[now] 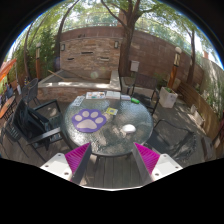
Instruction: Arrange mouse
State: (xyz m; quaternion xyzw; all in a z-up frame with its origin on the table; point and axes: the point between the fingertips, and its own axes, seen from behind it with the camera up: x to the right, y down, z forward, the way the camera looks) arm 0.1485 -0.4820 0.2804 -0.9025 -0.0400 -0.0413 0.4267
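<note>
1. We're outdoors on a patio, looking down along the gripper [112, 158] at a round glass-topped counter [120, 140] just ahead of the fingers.
2. The jaws stand wide apart, with nothing between them; the magenta pads [76, 155] show on the inner faces of both fingers, and only bare glass lies in the gap.
3. On the counter's near-left part lies a white mouse pad [89, 120] printed with a big purple paw, well beyond the left finger.
4. Just past the mouse pad, towards the counter's far side, sits a small dark object [112, 113]; it may be the mouse, but it is too small to tell for sure.
5. Further right on the far side of the counter there is a small green thing [136, 101], and a pale flat item [128, 128] lies near the middle-right of the glass.
6. At the far-left rim rests a flat grey object [96, 96], its kind unclear.
7. Dark metal chairs ring the counter: one at the left [40, 122], another at the right [172, 128].
8. Beyond stands a brick wall [100, 50], with tree trunks [131, 25] rising above it and leafy branches overhead.
9. The gripper hangs short of the counter's near rim, touching nothing.
</note>
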